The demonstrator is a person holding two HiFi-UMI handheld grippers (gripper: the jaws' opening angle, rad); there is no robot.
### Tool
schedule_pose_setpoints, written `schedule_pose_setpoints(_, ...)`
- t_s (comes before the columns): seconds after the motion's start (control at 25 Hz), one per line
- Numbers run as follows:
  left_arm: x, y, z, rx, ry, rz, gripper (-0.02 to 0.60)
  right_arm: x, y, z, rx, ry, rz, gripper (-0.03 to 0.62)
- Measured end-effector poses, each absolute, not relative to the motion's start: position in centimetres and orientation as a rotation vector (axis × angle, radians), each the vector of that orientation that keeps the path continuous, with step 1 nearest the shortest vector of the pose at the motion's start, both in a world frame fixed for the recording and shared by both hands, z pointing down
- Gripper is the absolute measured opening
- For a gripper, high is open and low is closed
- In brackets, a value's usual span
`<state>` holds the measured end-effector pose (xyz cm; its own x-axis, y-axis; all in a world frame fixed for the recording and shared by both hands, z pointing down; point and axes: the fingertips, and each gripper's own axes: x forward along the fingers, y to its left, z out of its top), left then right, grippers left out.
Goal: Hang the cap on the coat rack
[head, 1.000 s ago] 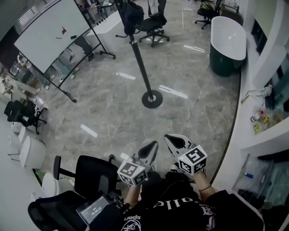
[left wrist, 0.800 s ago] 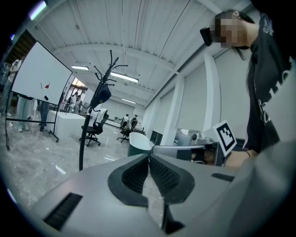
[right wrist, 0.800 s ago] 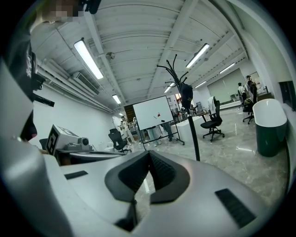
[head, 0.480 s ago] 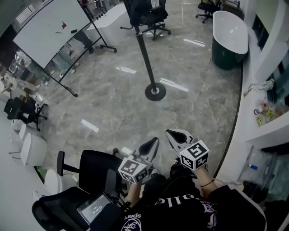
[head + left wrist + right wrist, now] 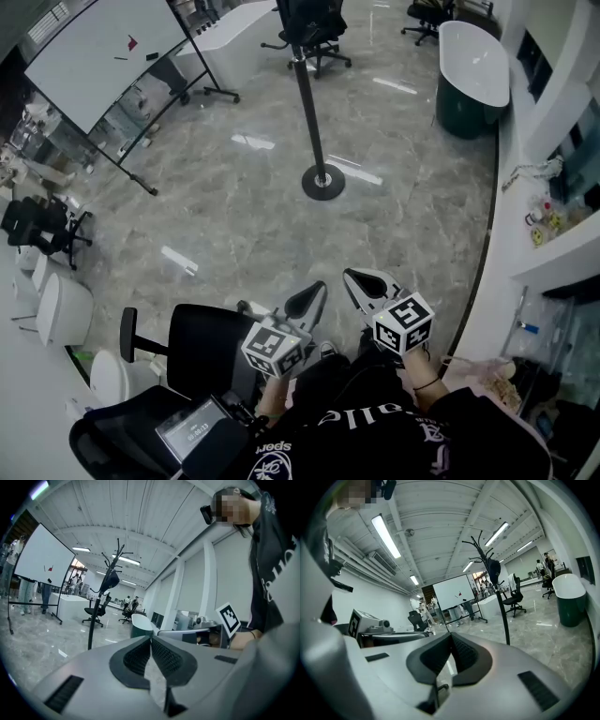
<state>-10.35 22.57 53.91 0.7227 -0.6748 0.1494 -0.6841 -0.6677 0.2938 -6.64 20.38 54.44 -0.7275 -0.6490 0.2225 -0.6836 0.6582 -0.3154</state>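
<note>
Cap [image 5: 111, 580], seemingly, on coat rack [image 5: 310, 112]

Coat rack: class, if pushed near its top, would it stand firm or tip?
Probably tippy: the coat rack is a tall thin pole on a small round base. The dark item hanging high on one side may add lean.

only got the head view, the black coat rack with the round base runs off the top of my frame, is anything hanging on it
Observer: Yes. In the left gripper view what looks like a dark cap hangs from a hook near the top of the black coat rack.
Operator: so are the grippers carrying anything
Observer: The grey left gripper has its jaws together with nothing between them.
Operator: and the right one
Observer: Its own view shows the grey right gripper shut and empty too.
</note>
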Motion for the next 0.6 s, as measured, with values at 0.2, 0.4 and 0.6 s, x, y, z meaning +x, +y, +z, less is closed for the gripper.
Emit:
schedule_pose_setpoints(0.2,-11.9,24.2,54.0,2.603,-1.034,0.028,0.000,-8.9,22.7,54.9,1.117,-2.769,0.582,0.017)
schedule_pose_setpoints(0.4,-12.5,25.3,53.6,2.627,-1.018,0.025,0.000,-9.6,24.1,54.8,1.128,-2.760,0.576,0.017)
schedule_pose_setpoints(0.6,-13.3,25.8,53.5,2.634,-1.017,0.017,0.000,-9.7,24.5,54.5,1.158,-2.754,0.566,0.017)
